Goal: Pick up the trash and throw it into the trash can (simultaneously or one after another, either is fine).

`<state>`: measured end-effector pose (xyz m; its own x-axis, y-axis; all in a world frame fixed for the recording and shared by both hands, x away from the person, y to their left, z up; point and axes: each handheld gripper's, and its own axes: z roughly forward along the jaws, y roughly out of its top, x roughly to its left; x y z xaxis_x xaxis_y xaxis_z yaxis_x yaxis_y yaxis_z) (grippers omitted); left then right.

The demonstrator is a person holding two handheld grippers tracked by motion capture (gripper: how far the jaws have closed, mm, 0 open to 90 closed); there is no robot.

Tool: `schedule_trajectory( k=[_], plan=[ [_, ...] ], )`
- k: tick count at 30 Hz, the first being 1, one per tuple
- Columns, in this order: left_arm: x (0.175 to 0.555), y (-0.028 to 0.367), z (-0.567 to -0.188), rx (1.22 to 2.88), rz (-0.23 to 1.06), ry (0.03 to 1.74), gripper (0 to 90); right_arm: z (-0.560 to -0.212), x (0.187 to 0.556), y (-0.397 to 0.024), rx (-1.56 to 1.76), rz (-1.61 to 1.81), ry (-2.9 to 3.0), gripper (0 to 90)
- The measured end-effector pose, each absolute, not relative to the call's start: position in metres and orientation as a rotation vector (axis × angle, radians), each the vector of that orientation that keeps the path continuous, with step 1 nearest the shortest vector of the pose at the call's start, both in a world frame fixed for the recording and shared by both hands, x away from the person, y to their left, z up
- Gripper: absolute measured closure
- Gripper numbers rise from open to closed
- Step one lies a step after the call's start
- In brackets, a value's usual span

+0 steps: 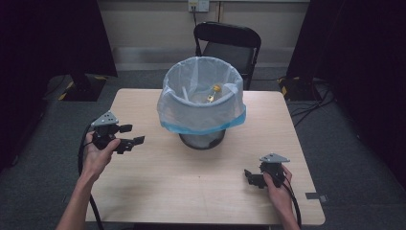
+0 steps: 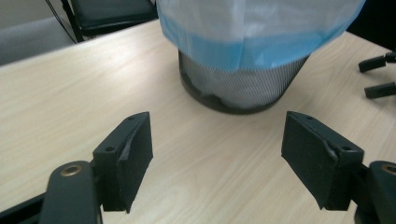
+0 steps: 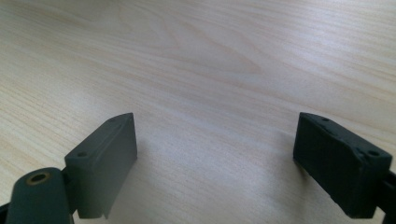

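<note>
A black mesh waste bin with a white and blue liner stands on the middle of the wooden table. Small yellow bits lie inside it. My left gripper hovers over the table's left side, open and empty, its jaws pointing toward the bin. In the left gripper view the jaws of the left gripper stand wide apart, with the bin's base ahead. My right gripper is near the front right edge, open, pointing left. The right gripper has bare wood between its jaws.
A black folding chair stands behind the table's far edge. Dark stands and cables flank the table on the grey floor. In the left gripper view, the right gripper appears at the right edge beyond the bin.
</note>
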<state>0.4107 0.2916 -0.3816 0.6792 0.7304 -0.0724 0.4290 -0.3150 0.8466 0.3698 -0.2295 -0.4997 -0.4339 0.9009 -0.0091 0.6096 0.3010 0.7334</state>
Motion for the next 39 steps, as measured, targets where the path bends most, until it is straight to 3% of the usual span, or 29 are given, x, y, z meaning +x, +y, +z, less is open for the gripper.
schedule_trajectory(
  k=[28, 39],
  plan=[
    [0.39, 0.289, -0.486, 2.173, 0.31, 1.074, 23.1, -0.5, 0.37, -0.229, 1.347, 0.932, 2.153, 12.7],
    [0.379, 0.281, -0.498, 2.137, 0.454, 1.053, 16.2, -0.5, 0.37, -0.229, 1.347, 0.932, 2.153, 12.7]
  ],
)
